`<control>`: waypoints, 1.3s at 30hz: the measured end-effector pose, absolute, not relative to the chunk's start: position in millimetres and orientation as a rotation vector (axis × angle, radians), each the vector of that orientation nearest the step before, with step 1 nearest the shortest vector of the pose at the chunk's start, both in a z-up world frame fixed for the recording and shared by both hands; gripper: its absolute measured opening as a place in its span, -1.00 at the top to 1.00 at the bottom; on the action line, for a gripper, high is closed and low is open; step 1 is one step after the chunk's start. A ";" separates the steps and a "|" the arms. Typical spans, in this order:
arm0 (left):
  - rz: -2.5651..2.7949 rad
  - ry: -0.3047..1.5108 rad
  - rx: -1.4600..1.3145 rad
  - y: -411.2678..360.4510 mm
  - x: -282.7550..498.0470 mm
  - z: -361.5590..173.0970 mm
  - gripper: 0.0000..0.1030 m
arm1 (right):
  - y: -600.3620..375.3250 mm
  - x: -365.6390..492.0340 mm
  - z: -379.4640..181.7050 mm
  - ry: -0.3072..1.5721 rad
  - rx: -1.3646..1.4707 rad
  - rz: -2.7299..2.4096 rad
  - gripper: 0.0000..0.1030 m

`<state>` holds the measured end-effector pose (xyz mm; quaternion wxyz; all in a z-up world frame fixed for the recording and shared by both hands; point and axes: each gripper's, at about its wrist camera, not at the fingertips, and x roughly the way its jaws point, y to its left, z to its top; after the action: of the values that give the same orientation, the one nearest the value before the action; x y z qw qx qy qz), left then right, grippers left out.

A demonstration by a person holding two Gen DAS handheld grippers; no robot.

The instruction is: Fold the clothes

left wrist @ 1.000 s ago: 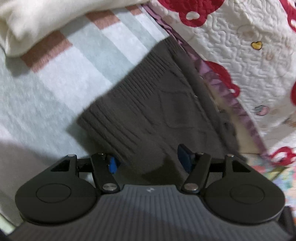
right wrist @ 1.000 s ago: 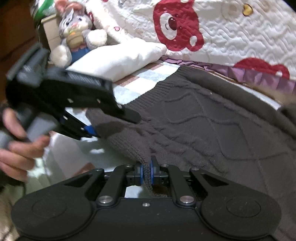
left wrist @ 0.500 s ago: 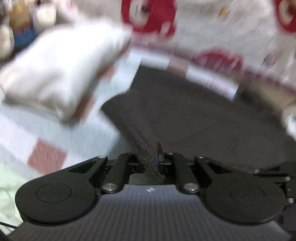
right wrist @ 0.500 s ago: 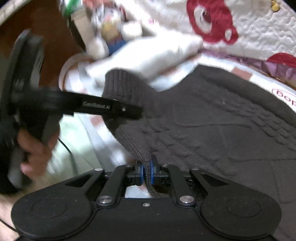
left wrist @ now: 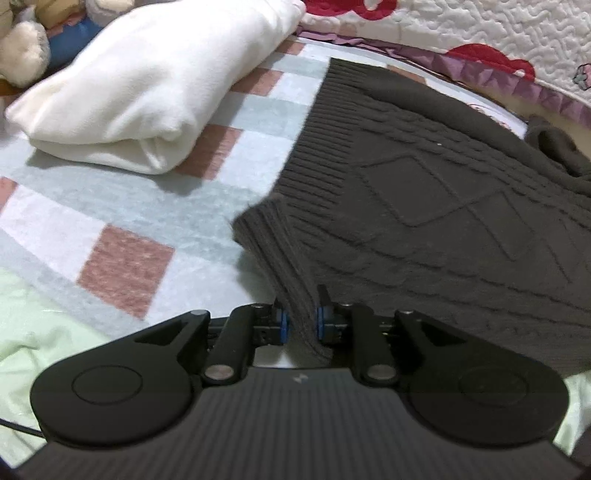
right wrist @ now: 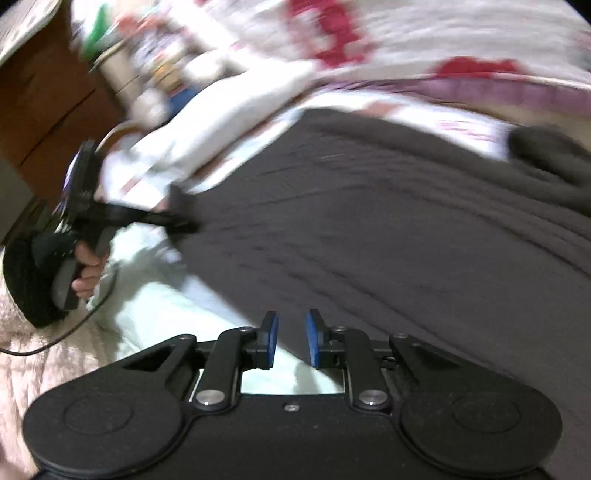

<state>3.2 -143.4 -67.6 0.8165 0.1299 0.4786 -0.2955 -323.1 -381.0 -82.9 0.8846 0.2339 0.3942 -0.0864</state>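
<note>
Furthest left on the checked bedspread (left wrist: 125,266) lies a white garment (left wrist: 155,85), already folded into a thick bundle and set aside near some plush toys (left wrist: 22,51); that piece looks done, though whether this task folded it cannot be told. Just right of it, the dark cable-knit sweater (left wrist: 443,192) is spread across the bed with its ribbed hem toward the bundle and its body flat, running on toward the quilted bear-print cover (left wrist: 517,29). One ribbed corner of the hem is lifted off the bedspread and pinched between the blue pads of the left gripper (left wrist: 300,325), whose fingers are clamped on the knit. In the blurred right wrist view the right gripper (right wrist: 290,339) has its fingers parted with nothing between them, hovering at the near edge of the sweater over pale bedding (right wrist: 177,306); a hand (right wrist: 86,273) holding the left tool shows at the far left. By my judgement the sweater is mid-fold: it still lies mostly as one broad layer, with a bunched part (left wrist: 554,151) at its far right end, so most of its folding appears to remain.
</note>
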 end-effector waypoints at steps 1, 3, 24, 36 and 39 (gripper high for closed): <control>-0.613 1.004 0.292 -144.3 2.1 -65.1 0.70 | -394.0 -344.5 -78.9 0.806 0.495 -0.232 0.45; -0.575 0.969 0.318 -147.0 0.2 -58.4 0.62 | -420.1 -387.3 -70.7 0.776 0.510 -0.337 0.44; -1.127 0.893 0.421 -306.5 -195.6 -3.7 0.19 | -569.6 -555.6 -137.2 0.623 1.018 -0.702 0.21; -1.346 0.888 0.514 -431.5 -296.4 -30.2 0.19 | -566.9 -544.4 -161.4 0.463 1.118 -0.612 -0.28; -1.348 0.962 0.452 -454.6 -297.0 -41.6 0.19 | -563.2 -537.8 -163.4 0.423 1.091 -0.606 0.45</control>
<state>-297.0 -454.6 -41.6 0.6537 0.1993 0.4241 -0.5942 -537.8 -563.2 -163.4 0.7907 0.5067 0.1966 -0.2817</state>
